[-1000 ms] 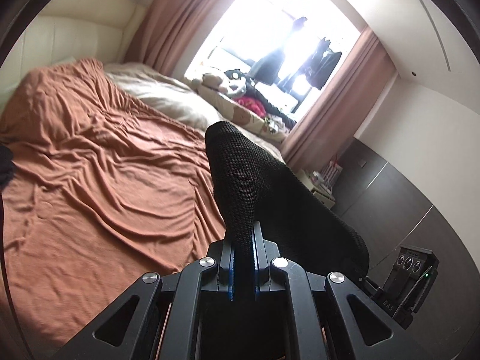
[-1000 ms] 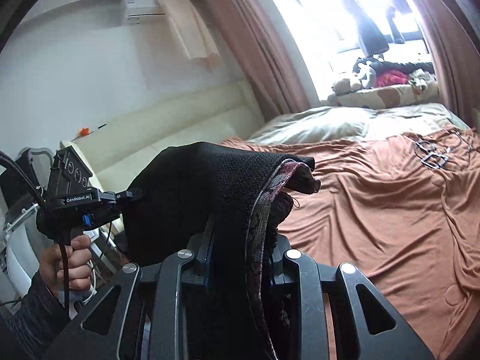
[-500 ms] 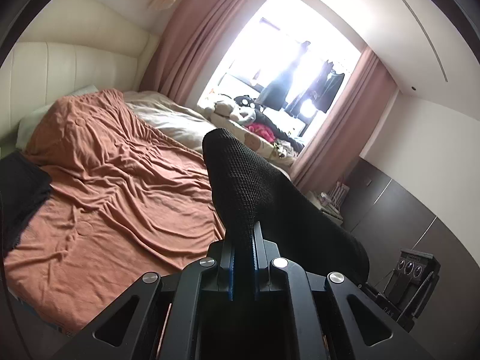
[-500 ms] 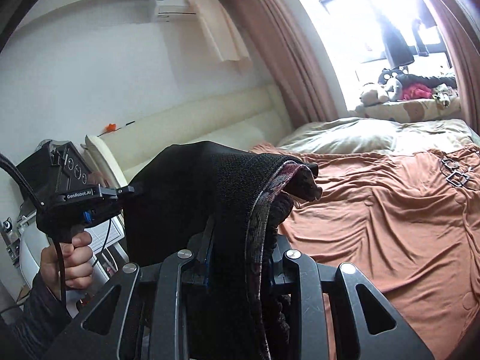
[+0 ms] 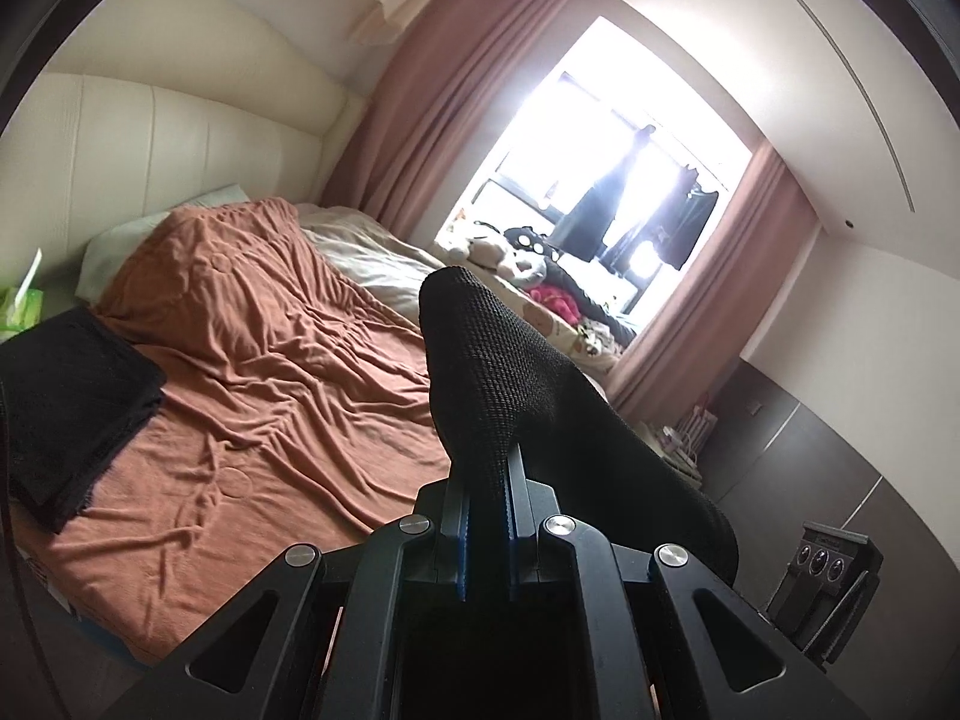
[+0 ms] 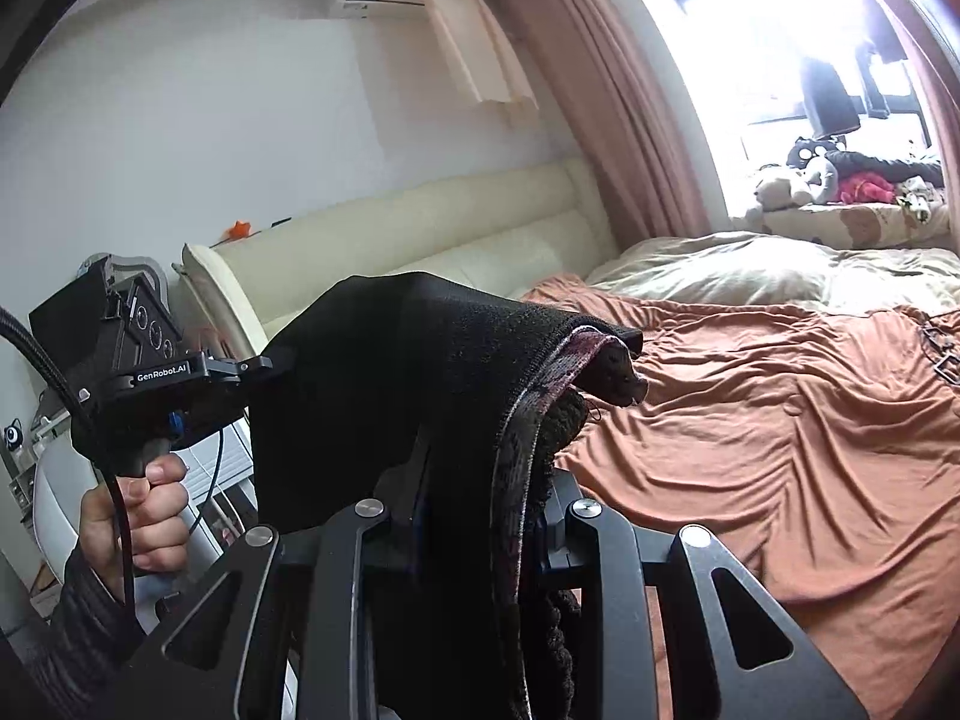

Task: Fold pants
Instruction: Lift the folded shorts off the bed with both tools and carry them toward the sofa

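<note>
Black knit pants (image 5: 516,384) hang in the air between my two claws, above the near edge of the bed (image 5: 270,372), not yet laid on it. Left claw (image 5: 483,480) is pressed nearly together on a thin edge of the fabric; a tongue of cloth stands up past the tips. Right claw (image 6: 480,468) pinches a thicker bunch, where the patterned waistband (image 6: 540,396) shows between the fingers.

Risks as I judge them:
- Left grip holds little cloth. A tug from the right side could pull that edge free and drop one end.
- Right grip takes several layers; an inner layer may slide out, so the fold lands uneven.
- Cloth between the claws sags out of my sight. I cannot tell whether the legs are aligned or twisted.
- Orange sheet (image 6: 780,450) is heavily wrinkled; dragging the pants across could rumple both.
- A folded black garment (image 5: 66,396) lies at the bed's left edge; setting down too near could snag or cover it.
</note>
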A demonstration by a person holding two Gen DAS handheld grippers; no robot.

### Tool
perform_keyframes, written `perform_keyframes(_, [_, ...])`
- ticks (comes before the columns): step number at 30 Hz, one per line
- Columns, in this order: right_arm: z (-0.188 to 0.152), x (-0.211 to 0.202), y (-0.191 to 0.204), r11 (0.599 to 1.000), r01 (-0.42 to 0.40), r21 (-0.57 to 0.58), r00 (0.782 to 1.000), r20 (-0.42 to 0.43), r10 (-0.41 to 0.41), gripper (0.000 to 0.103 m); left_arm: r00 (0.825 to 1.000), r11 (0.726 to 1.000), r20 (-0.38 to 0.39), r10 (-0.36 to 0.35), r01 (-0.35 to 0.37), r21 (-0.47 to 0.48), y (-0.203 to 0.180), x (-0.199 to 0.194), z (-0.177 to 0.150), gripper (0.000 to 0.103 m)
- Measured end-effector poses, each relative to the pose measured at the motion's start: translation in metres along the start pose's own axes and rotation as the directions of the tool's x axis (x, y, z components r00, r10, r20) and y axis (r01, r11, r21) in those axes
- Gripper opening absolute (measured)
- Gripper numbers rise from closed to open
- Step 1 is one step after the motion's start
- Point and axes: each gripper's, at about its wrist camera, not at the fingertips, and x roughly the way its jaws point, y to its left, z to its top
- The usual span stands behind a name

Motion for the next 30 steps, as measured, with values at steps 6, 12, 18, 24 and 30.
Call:
perform_keyframes(6, [0.002, 0.043, 0.007, 1.0, -0.02, -0.019, 1.0, -0.013, 0.02, 0.023, 0.999, 0.999, 0.038, 0.029, -0.028, -0.031, 0.037, -0.013, 0.011, 0.008])
perform_keyframes(12, [-0.001, 0.081, 0.019, 0.998, -0.046, -0.036, 0.999, -0.029, 0.045, 0.023, 0.996, 0.997, 0.068, 0.051, -0.047, -0.065, 0.08, -0.021, 0.021, 0.008])
perform_keyframes(18, [-0.005, 0.12, 0.03, 0.997, -0.061, -0.055, 0.997, -0.048, 0.058, 0.023, 0.993, 0.992, 0.082, 0.084, -0.076, -0.096, 0.121, -0.026, 0.028, 0.008])
perform_keyframes(24, [-0.011, 0.159, 0.042, 0.993, -0.09, -0.071, 0.994, -0.064, 0.085, 0.023, 0.987, 0.986, 0.1, 0.122, -0.109, -0.129, 0.161, -0.035, 0.035, 0.008])
perform_keyframes(30, [-0.016, 0.194, 0.062, 0.989, -0.113, -0.091, 0.991, -0.088, 0.105, 0.023, 0.982, 0.978, 0.103, 0.156, -0.139, -0.156, 0.201, -0.046, 0.044, 0.008])
